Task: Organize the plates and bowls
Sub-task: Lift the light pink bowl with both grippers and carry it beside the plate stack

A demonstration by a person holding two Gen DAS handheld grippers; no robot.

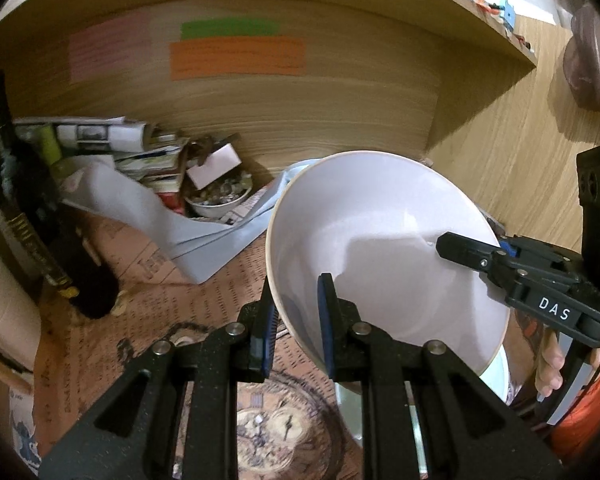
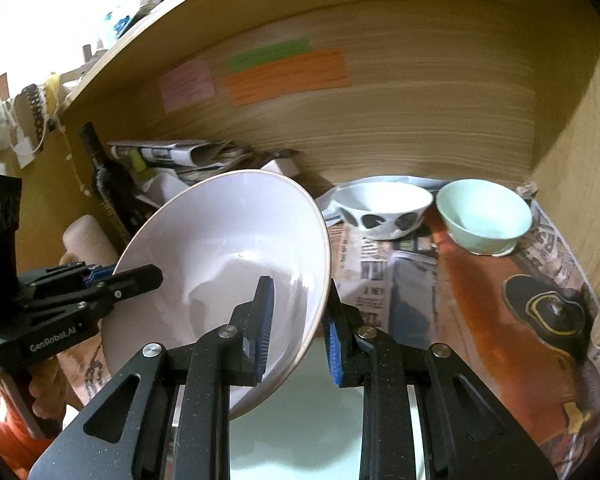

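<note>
Bowl (image 1: 384,248), large and pale lilac, is held in the air between the two claws, tilted, above a table covered with newspaper (image 2: 384,276). The left claw (image 1: 296,320) is narrow and pinches the rim of the bowl at about 7 o'clock in the left wrist view, one pad inside and one pad outside the wall. The right claw (image 2: 296,322) is narrow too and pinches the opposite rim, at about 4 o'clock of the bowl in the right wrist view. In each view the other claw reaches the bowl from the side, and the hand (image 1: 550,364) that carries it shows below it.

Under the bowl lies something white and round (image 2: 300,420), partly hidden, so I cannot tell if it is a plate or a bowl.

At 1 o'clock from the right claw, two smaller bowls stand on the newspaper, near each other: a white bowl with dark spots (image 2: 384,210) and a mint green bowl (image 2: 484,216) to its right. A wooden back wall carries a pink note (image 2: 186,84), a green strip (image 2: 268,56) and an orange strip (image 2: 288,76).

At 10 o'clock from the left claw stands a dark bottle (image 1: 28,216), with folded papers (image 1: 100,136) and a small dish full of small things (image 1: 220,196) behind it.
</note>
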